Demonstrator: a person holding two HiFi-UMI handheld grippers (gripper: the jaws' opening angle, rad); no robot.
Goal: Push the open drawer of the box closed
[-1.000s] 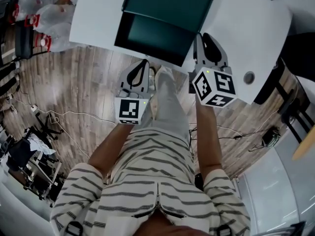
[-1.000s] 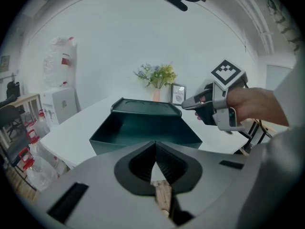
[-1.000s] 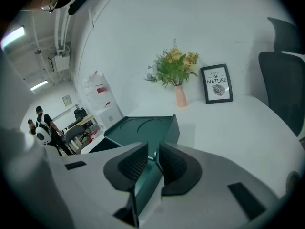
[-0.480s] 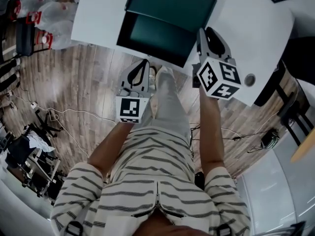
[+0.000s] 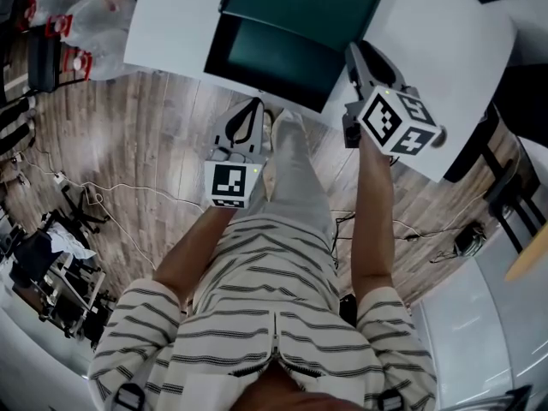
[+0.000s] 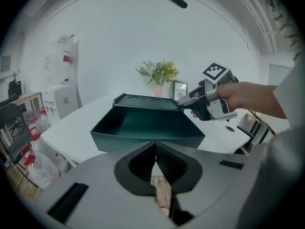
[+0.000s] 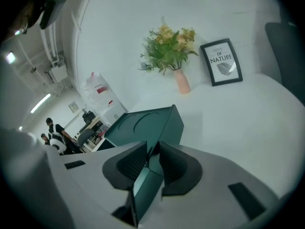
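Note:
A dark green box [image 5: 300, 2] sits on the white table [image 5: 445, 50], its drawer [image 5: 270, 54] pulled out toward me over the table's edge. My right gripper [image 5: 353, 54] is at the drawer's front right corner. In the right gripper view the drawer's side wall [image 7: 145, 190] runs between the jaws of my right gripper [image 7: 152, 151], which are opening with a gap around the wall. My left gripper [image 5: 250, 110] hangs shut and empty below the table edge, in front of the drawer [image 6: 143, 125]. The left gripper view also shows the right gripper [image 6: 183, 100] at the corner.
A vase of flowers [image 7: 181, 82] and a framed picture [image 7: 221, 61] stand at the table's back. Plastic bags [image 5: 77, 7] and cables [image 5: 103, 204] lie on the wooden floor to the left. My legs are under the table edge.
My right gripper has shifted right and a little farther along the drawer's right corner. The left gripper has barely moved. The drawer stays open.

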